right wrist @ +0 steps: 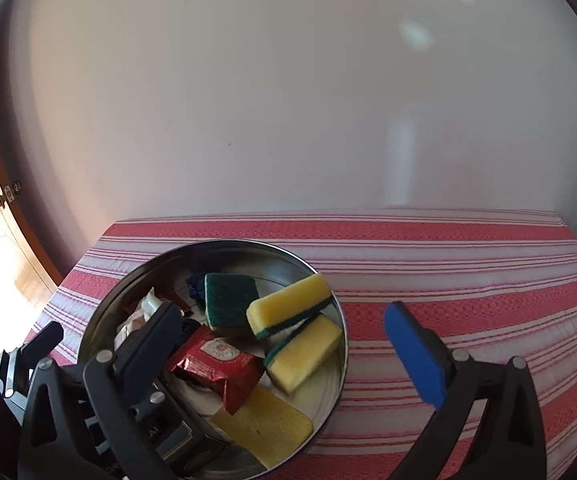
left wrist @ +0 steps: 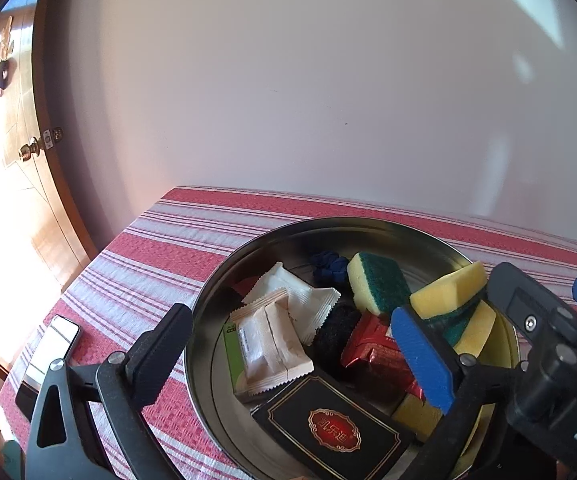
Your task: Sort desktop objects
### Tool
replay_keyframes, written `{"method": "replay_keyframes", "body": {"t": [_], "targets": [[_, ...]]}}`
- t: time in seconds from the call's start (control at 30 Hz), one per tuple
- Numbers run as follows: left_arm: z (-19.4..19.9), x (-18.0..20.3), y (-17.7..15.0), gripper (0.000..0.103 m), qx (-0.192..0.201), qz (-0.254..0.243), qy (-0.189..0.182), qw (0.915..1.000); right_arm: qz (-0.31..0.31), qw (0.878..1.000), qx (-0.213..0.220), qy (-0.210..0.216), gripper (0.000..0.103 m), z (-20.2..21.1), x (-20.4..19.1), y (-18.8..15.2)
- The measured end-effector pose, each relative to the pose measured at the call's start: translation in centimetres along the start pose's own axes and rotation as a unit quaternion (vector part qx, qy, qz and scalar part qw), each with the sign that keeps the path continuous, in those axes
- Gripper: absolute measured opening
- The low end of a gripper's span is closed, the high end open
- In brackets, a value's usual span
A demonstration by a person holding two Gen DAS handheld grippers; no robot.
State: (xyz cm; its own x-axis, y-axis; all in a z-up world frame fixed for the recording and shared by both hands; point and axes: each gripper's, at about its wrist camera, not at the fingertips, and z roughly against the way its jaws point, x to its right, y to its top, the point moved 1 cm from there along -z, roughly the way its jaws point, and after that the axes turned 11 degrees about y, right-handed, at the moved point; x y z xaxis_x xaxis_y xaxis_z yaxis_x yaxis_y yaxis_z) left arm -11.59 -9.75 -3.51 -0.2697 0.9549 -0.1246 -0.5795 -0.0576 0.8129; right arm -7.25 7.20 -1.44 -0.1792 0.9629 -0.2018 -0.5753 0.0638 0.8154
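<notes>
Left wrist view: a table under a red-and-white striped cloth (left wrist: 160, 248) stands against a pale wall, bearing a round metal tray (left wrist: 208, 304) into which the desk's loose items appear to have been gathered. The left gripper (left wrist: 288, 344) hangs over the tray's near side with its fingers spread wide and nothing between the pads; the right gripper (right wrist: 284, 340), seen from its own camera, is likewise fully spread and empty, one finger over the tray, the other out over bare cloth. Within the tray lie a black box with a red emblem (left wrist: 328, 428) at the near rim, yellow-and-green scouring sponges (right wrist: 288, 312) stacked loosely at the right, one more sponge turned green face up (left wrist: 376, 284) toward the back, white snack sachets (left wrist: 276, 328) at the left, a red foil packet (right wrist: 220, 368) in the centre, and something small and dark blue (left wrist: 328, 268) at the far side, too indistinct to name. A smartphone (left wrist: 48, 352) rests on the cloth left of the tray, well apart from it. Judging by the heap and the empty tongs, the sorting looks largely done.
</notes>
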Motion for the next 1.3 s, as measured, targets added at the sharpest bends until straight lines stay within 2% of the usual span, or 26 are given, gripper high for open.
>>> {"method": "replay_keyframes", "body": {"t": [0.13,0.23,0.37,0.57,0.8,0.97,1.1,1.3], "targets": [[1.2,-0.1,-1.1,0.101,0.005,0.0,0.015,0.9999,0.017,0.999,0.024,-0.015,0.103,1.8,-0.3,-0.9],[1.9,0.0,-2.1,0.101,0.001,0.001,0.011,0.9999,0.018,0.999,0.038,-0.03,0.103,2.9,-0.1,-1.9],[2.6,-0.1,-3.2,0.101,-0.014,0.014,0.031,0.9993,-0.003,0.999,0.053,-0.012,0.103,4.1,0.6,-3.2],[5.2,-0.3,-4.1,0.101,0.028,0.003,0.048,0.9985,-0.011,0.998,0.065,-0.019,0.103,5.3,1.2,-4.9],[7.4,-0.2,-4.8,0.101,0.05,-0.006,0.041,0.9979,-0.01,0.995,0.099,-0.031,0.103,7.9,1.1,-5.9],[8.0,-0.4,-5.0,0.101,0.052,-0.003,0.031,0.9982,-0.01,0.991,0.127,-0.037,0.103,10.1,0.7,-6.1],[8.6,-0.8,-5.1,0.101,0.061,0.01,0.042,0.9972,-0.006,0.99,0.131,-0.042,0.103,10.9,0.4,-6.0],[8.8,-0.6,-5.1,0.101,0.043,-0.001,0.014,0.999,-0.012,0.991,0.126,-0.033,0.103,11.2,0.3,-6.2]]}}
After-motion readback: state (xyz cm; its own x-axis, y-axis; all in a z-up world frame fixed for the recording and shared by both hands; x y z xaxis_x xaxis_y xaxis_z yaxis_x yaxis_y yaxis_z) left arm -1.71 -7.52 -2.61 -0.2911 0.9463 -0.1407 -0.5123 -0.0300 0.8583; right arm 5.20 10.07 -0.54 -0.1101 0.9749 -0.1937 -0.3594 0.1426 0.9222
